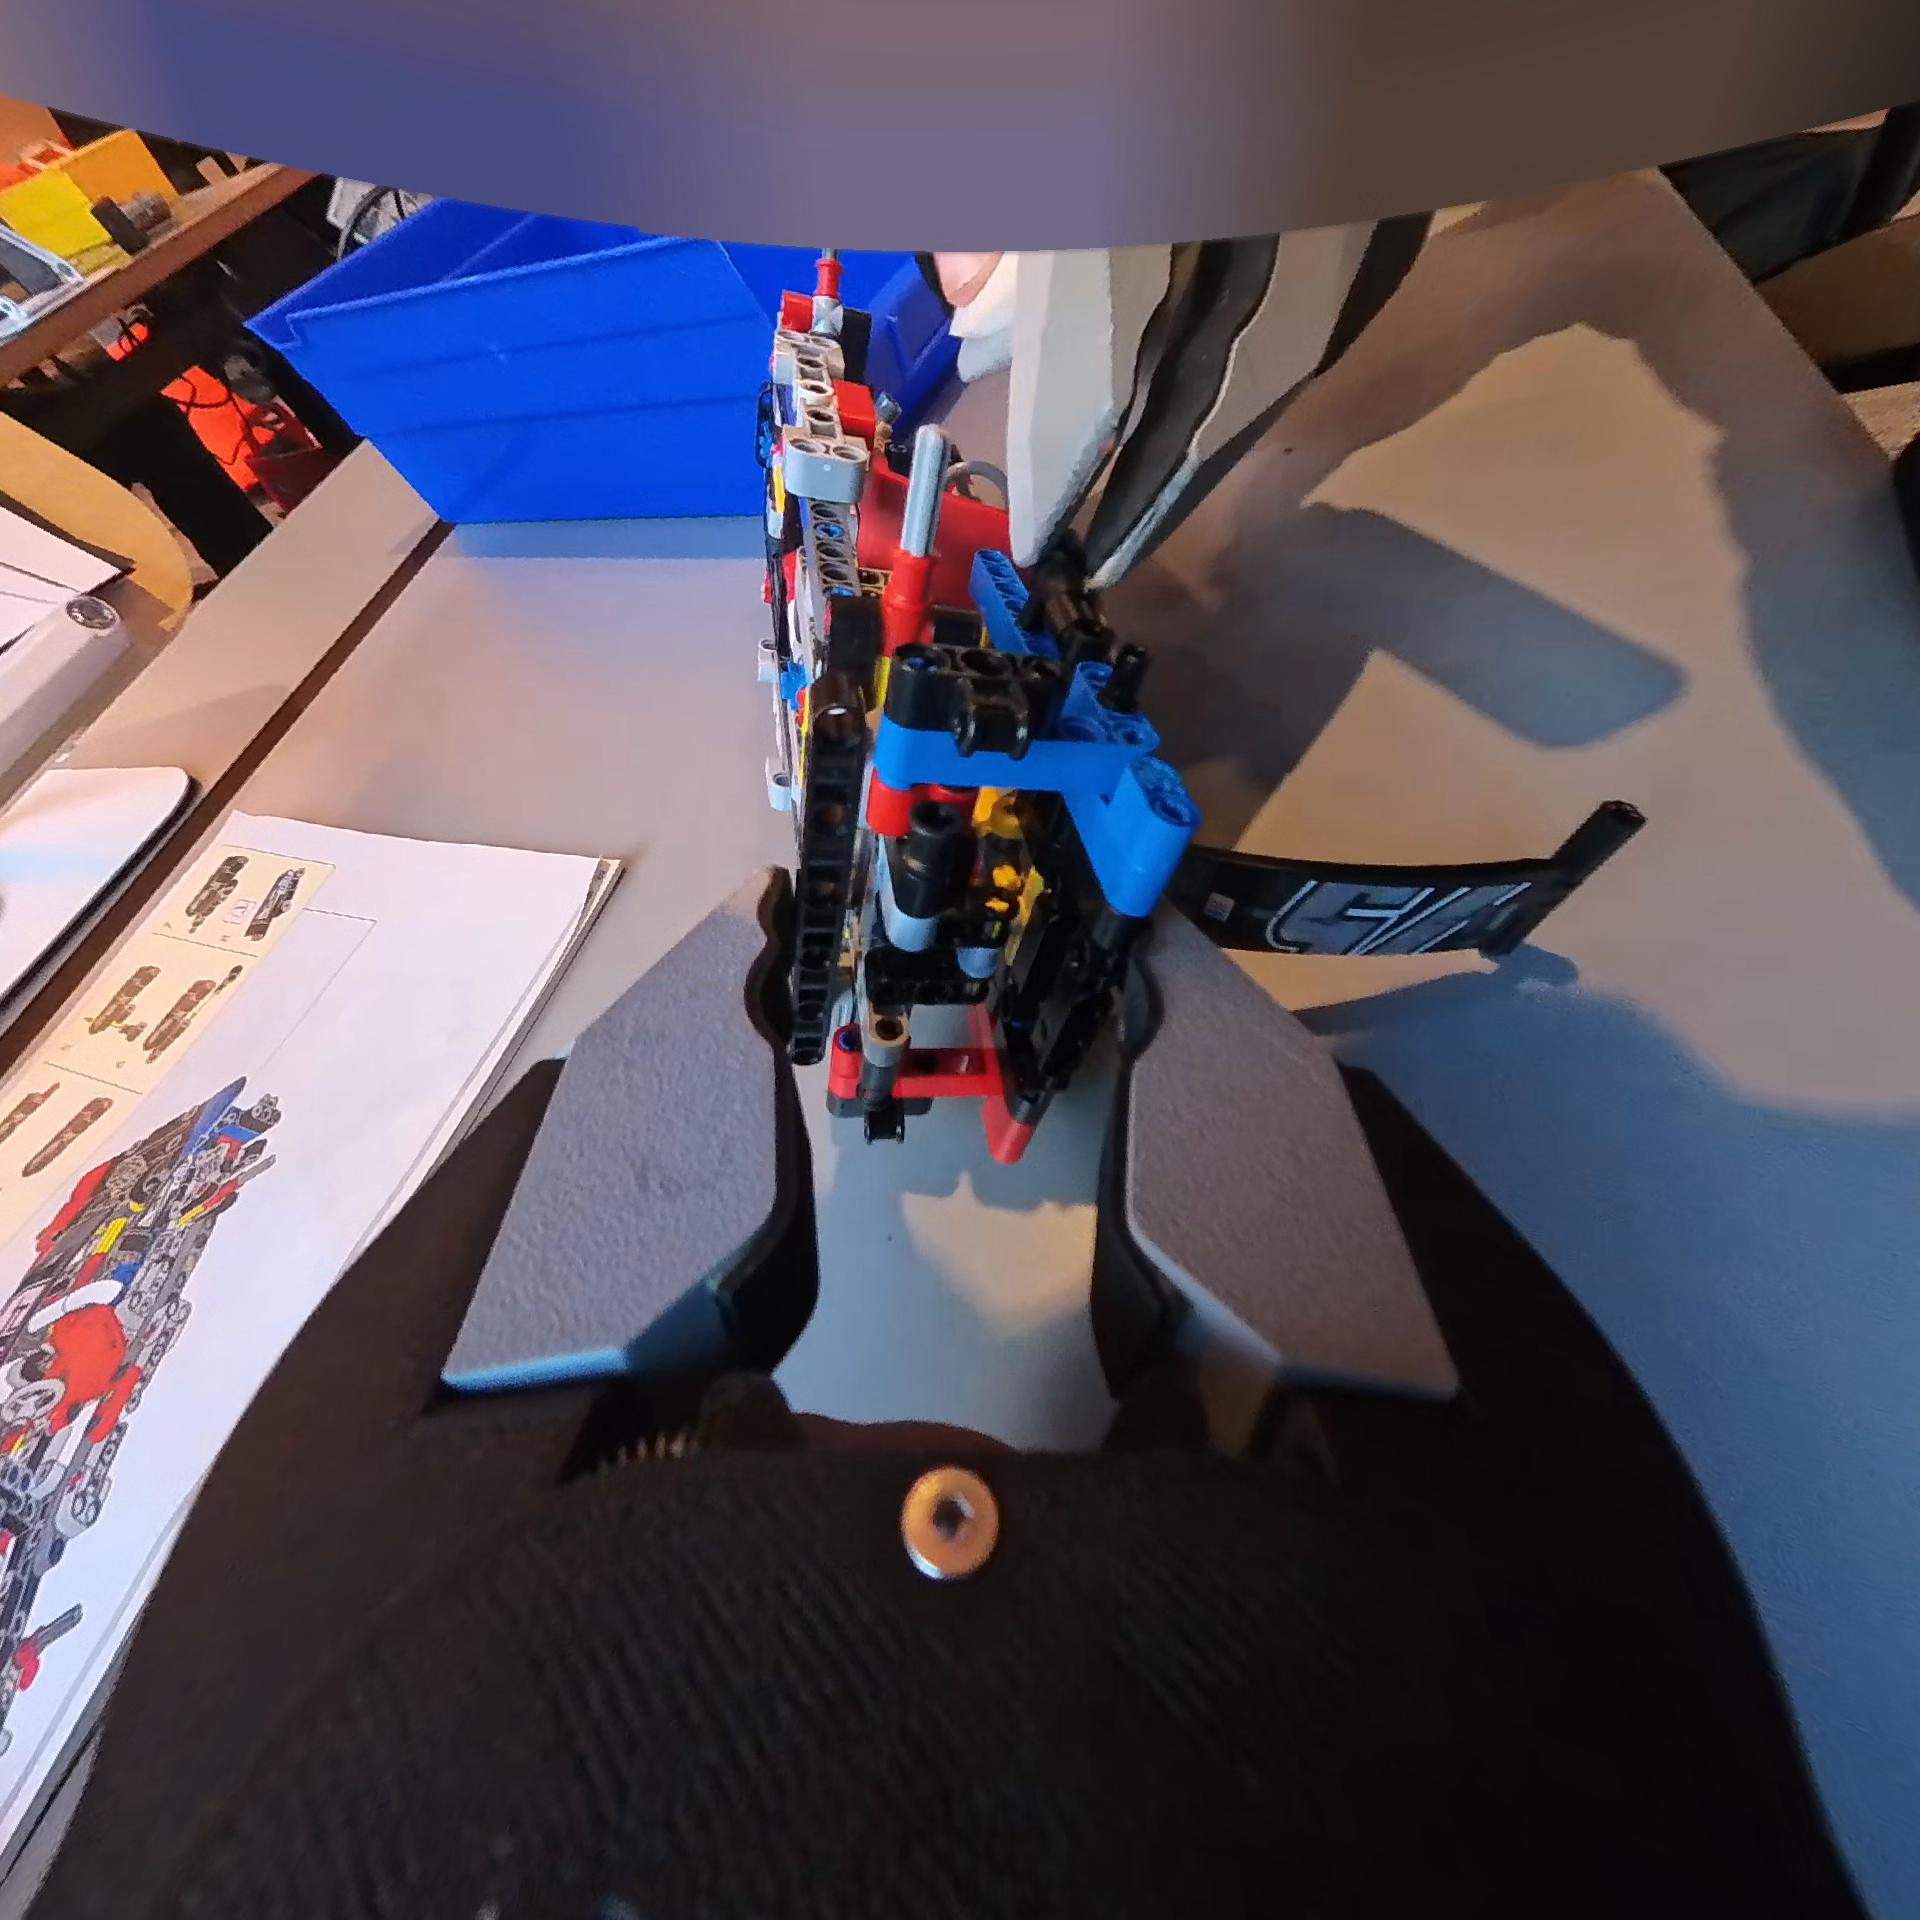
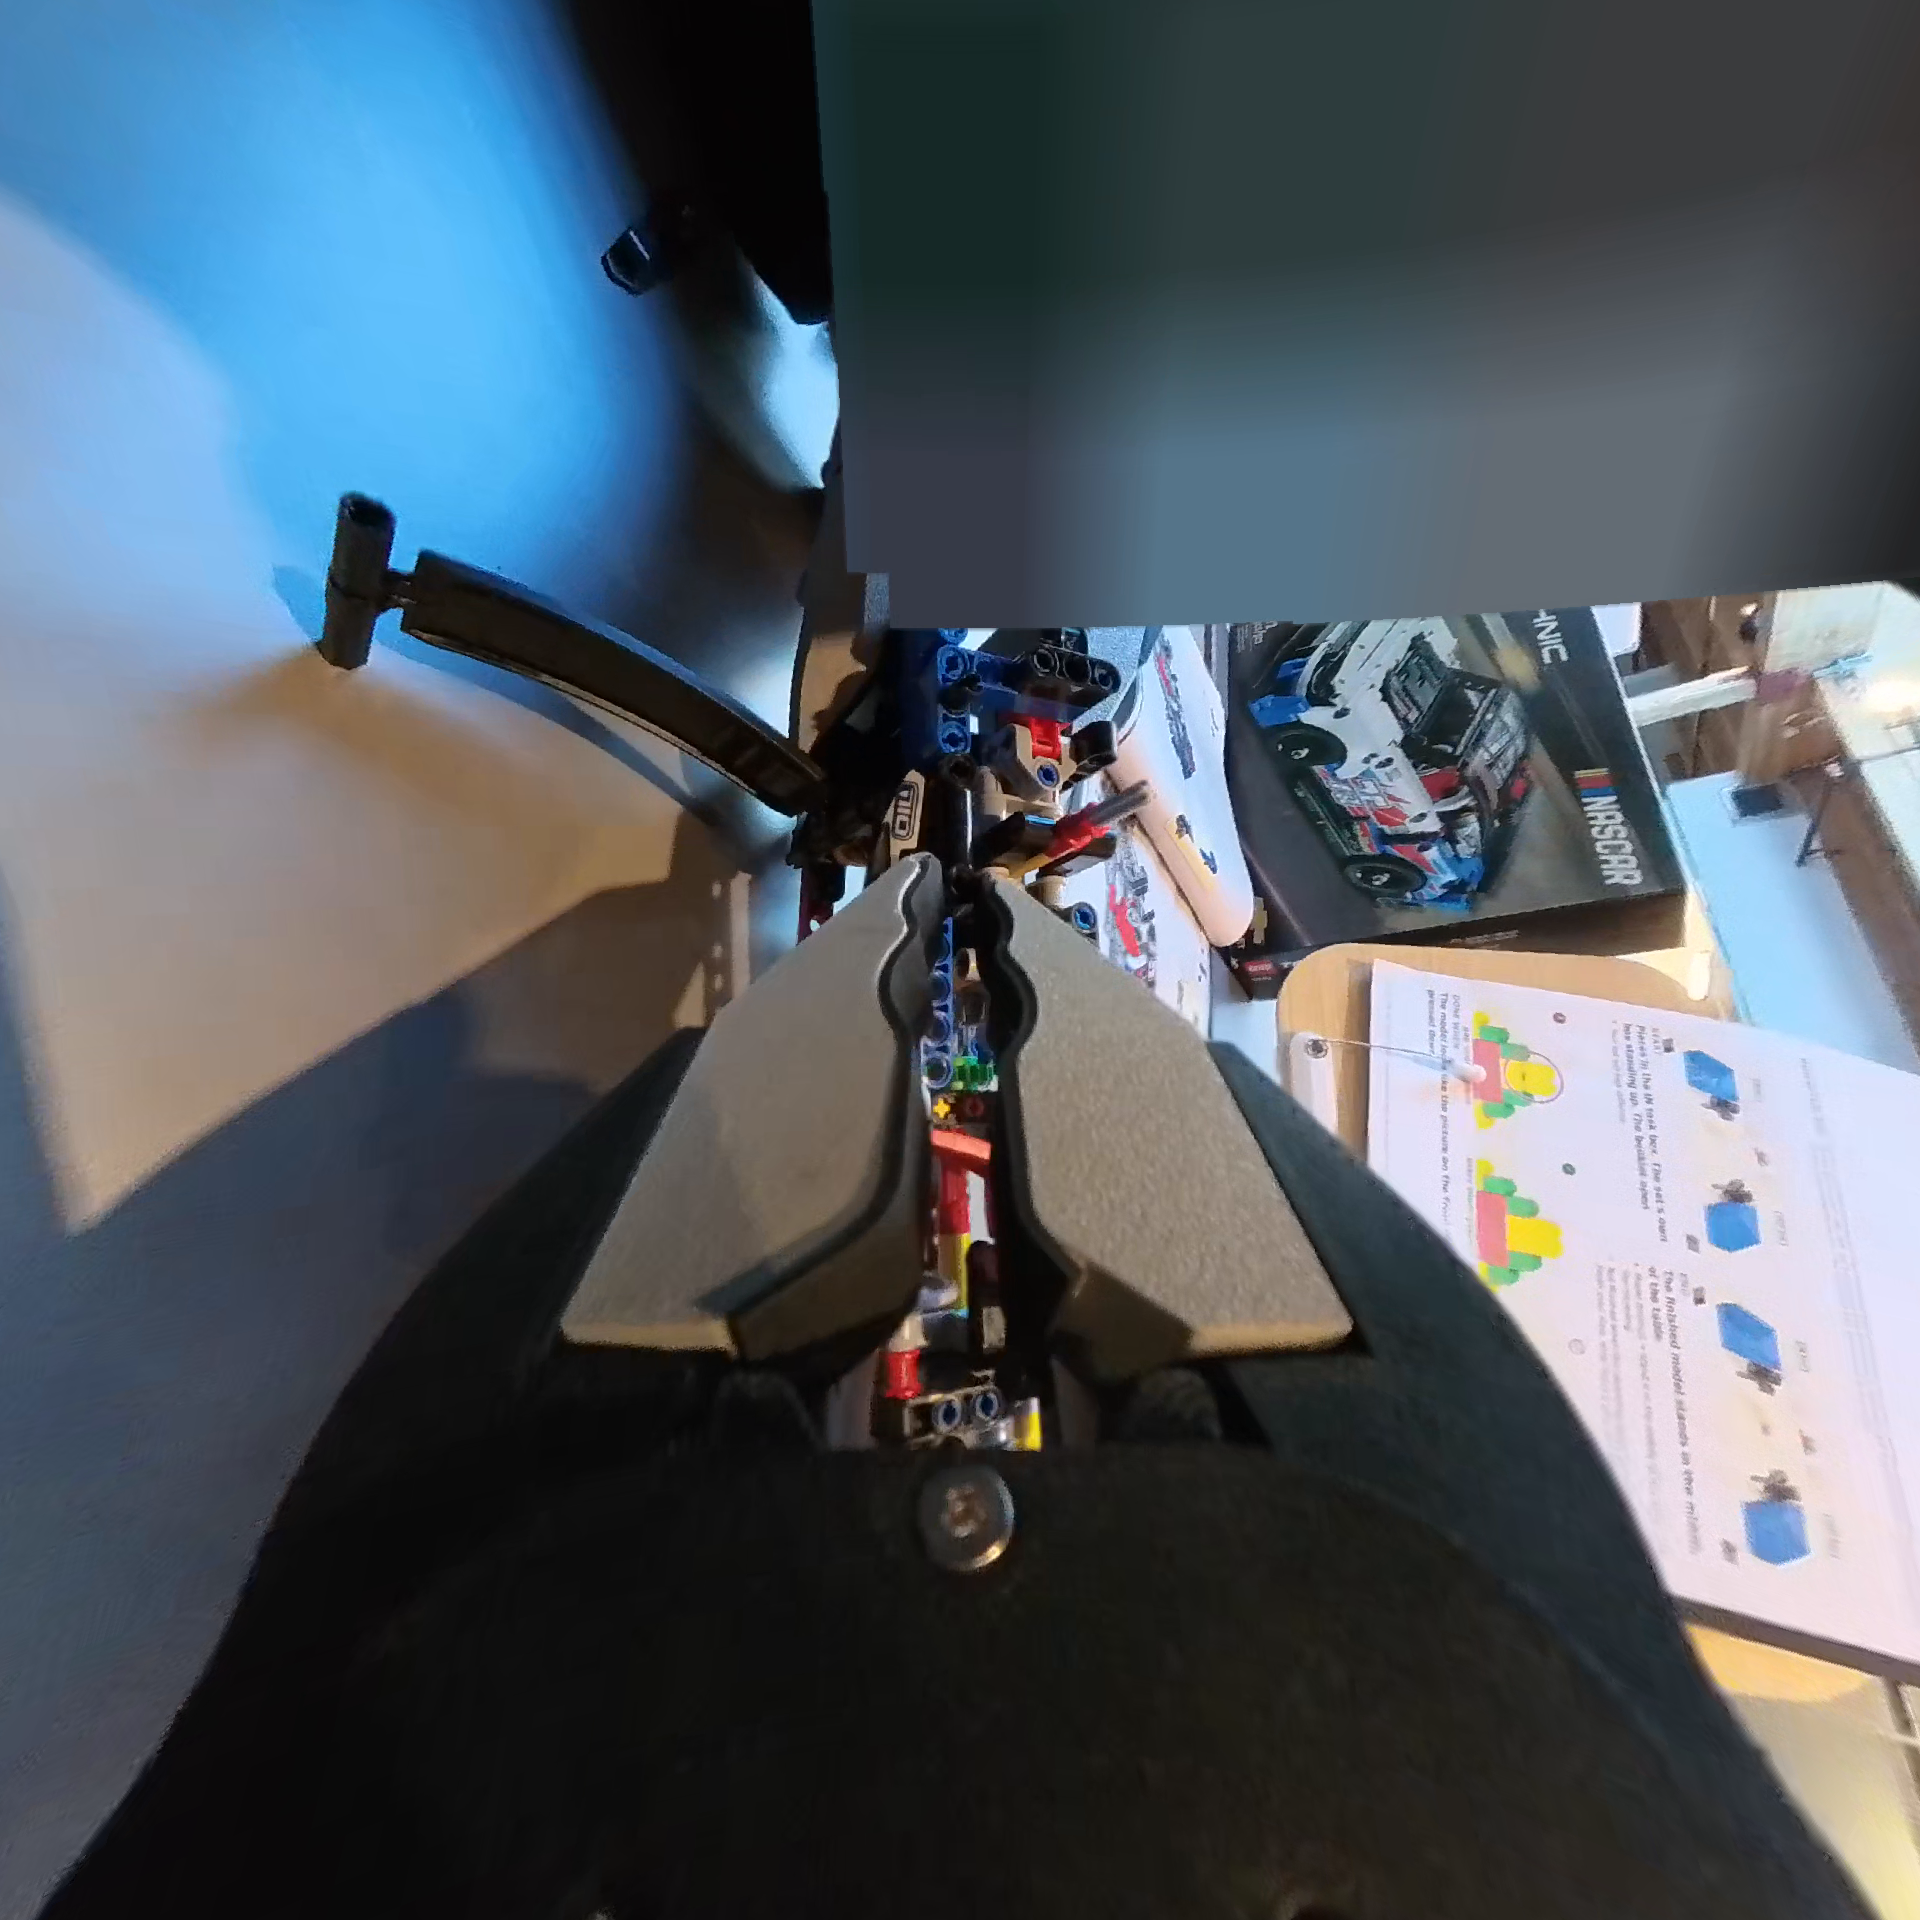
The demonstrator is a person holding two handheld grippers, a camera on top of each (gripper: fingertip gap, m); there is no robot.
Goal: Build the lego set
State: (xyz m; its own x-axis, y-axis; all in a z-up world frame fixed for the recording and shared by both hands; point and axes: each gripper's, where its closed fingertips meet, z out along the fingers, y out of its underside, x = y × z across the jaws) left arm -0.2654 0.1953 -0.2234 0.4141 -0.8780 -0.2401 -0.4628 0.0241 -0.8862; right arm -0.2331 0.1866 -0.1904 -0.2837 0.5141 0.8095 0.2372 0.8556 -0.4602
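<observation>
The partly built lego model [image 1: 935, 831], made of black, blue, red and grey beams, stands on its side on the grey table [image 1: 540, 675]. My left gripper [image 1: 951, 966] is shut on its near end, one finger on each side. My right gripper [image 1: 1060, 561] comes in from the far side and pinches the model near a blue beam. In the right wrist view the right gripper [image 2: 961, 883] is nearly closed, clamped on a thin edge of the model [image 2: 966, 1091]. A black curved panel [image 1: 1403, 904] with a sticker juts out sideways from the model and also shows in the right wrist view [image 2: 582, 665].
A blue bin [image 1: 540, 353] stands at the back left of the table. An open instruction booklet [image 1: 260, 1039] lies left of my left gripper. The set's box [image 2: 1455, 769] and a printed sheet [image 2: 1662, 1247] on a wooden board lie beyond it. Tip to tip, the grippers are about 5 cm apart.
</observation>
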